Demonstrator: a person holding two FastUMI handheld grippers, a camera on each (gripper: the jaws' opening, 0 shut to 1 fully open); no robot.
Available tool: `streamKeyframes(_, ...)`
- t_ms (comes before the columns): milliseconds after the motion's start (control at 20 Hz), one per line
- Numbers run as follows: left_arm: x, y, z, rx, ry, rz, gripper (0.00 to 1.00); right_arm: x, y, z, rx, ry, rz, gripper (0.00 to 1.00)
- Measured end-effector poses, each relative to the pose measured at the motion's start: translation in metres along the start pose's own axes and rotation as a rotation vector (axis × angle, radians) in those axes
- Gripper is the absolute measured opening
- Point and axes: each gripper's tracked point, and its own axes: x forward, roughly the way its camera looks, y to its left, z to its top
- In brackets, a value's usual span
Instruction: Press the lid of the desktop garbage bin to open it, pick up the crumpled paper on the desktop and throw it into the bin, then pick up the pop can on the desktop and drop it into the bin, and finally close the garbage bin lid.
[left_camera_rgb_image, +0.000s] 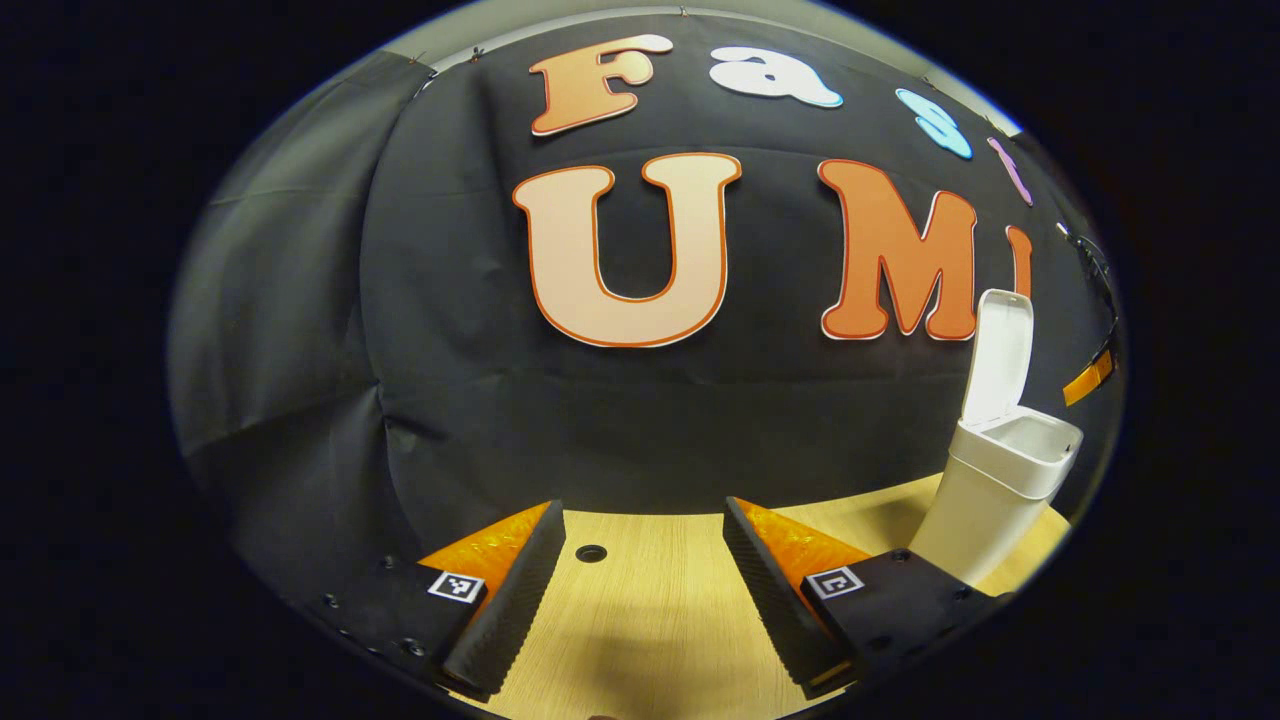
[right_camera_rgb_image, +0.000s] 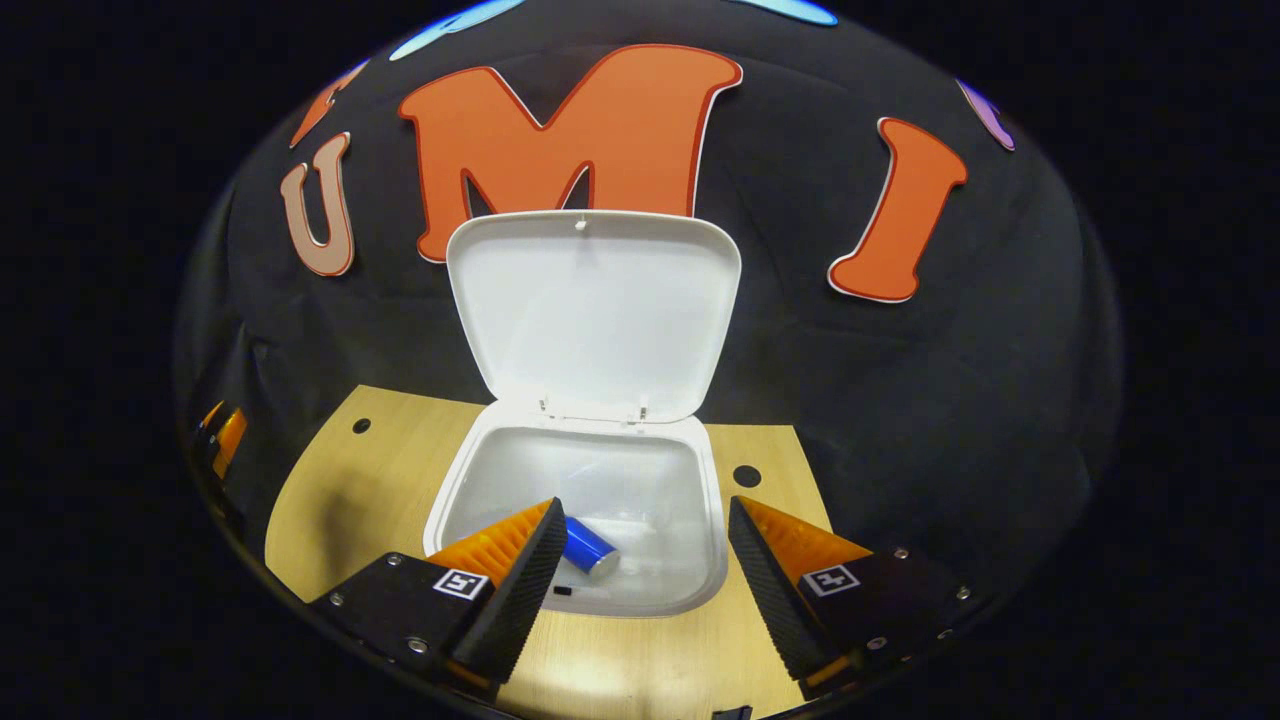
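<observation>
Both empty, spread wide: right gripper (right_camera_rgb_image: 640, 570) over bin (right_camera_rgb_image: 700, 590), can (right_camera_rgb_image: 588, 547) inside; left gripper (left_camera_rgb_image: 640, 570) idle. Upright lid (right_camera_rgb_image: 593, 310) ahead—could topple bin if shoved hard.

In the right gripper view the pop can (right_camera_rgb_image: 588, 548) lies inside the garbage bin (right_camera_rgb_image: 700, 470), its near end hidden behind the left finger of the right tool (right_camera_rgb_image: 642, 575); pale stuff beside it is too washed out to tell. The bin's outer walls are out of sight from above. In the left gripper view the bin's foot is hidden behind the left tool (left_camera_rgb_image: 645, 585), and its inside cannot be seen
</observation>
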Motion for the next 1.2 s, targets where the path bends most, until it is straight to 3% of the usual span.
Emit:
streamKeyframes(200, -0.001, 0.001, 0.002, -0.001, -0.005, -0.004, 0.97, -0.019, 0.009, 0.019, 0.028, -0.002, 0.036, 0.98)
streamKeyframes(500, -0.002, 0.005, 0.001, -0.012, -0.006, -0.010, 1.00, -0.052, 0.017, 0.078, -0.005, -0.035, 0.051, 0.98)
streamKeyframes(750, -0.005, 0.010, 0.000, -0.005, -0.004, -0.009, 1.00, -0.066, 0.034, 0.132, 0.026, -0.018, 0.115, 0.98)
streamKeyframes(1200, -0.006, 0.028, -0.007, -0.009, 0.010, 0.026, 1.00, -0.037, 0.051, 0.198, -0.059, -0.002, 0.097, 0.98)
